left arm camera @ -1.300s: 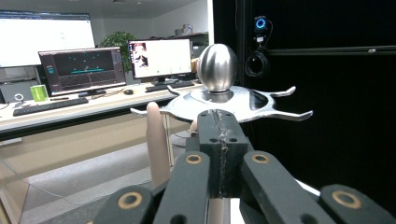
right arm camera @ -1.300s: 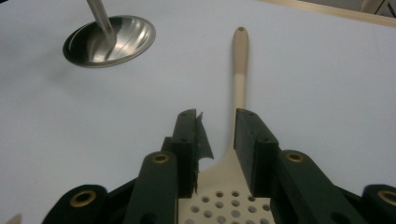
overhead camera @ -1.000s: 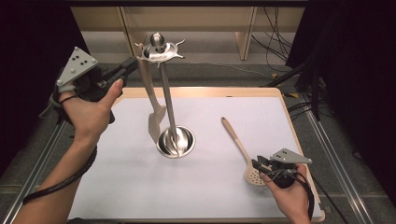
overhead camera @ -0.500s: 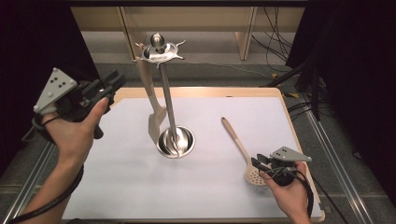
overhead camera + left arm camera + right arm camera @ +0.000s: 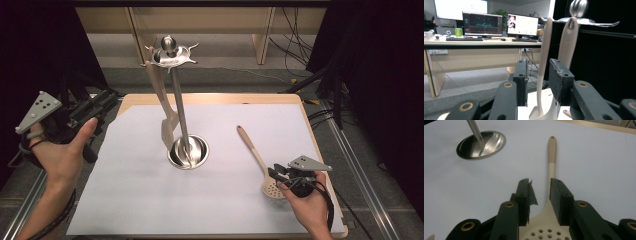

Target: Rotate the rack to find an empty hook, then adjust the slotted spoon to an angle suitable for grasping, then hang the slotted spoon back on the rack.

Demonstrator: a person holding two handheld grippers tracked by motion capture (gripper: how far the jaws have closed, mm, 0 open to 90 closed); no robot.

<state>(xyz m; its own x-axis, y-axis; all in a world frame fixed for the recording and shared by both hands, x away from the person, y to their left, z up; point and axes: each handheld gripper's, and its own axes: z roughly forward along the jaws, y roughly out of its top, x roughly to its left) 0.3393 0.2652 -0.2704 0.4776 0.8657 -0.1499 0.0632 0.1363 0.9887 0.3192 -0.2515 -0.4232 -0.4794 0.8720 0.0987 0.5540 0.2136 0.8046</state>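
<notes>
A steel utensil stand [image 5: 180, 115] rises from a round base [image 5: 188, 151] at the table's middle. Two beige utensils [image 5: 567, 42] hang from its top hooks; from the high view they overlap as one spatula [image 5: 160, 97]. My left gripper [image 5: 107, 97] is held off the table's left edge, well clear of them; its jaws [image 5: 537, 75] have just been opening, with nothing between them. A beige slotted spoon [image 5: 252, 150] lies flat at the right. My right gripper [image 5: 275, 172] stands open, its jaws [image 5: 540, 192] either side of the spoon's neck [image 5: 552, 157] without pressing it.
White paper [image 5: 125, 200] covers the wooden table [image 5: 210, 96]. Beyond the far edge are a floor with cables and a desk with monitors [image 5: 484, 23]. Metal rails [image 5: 350, 150] run along both sides.
My left hand has moved left and down, away from the stand's top, and its jaws have opened off the hanging utensil. The right hand has kept still.
</notes>
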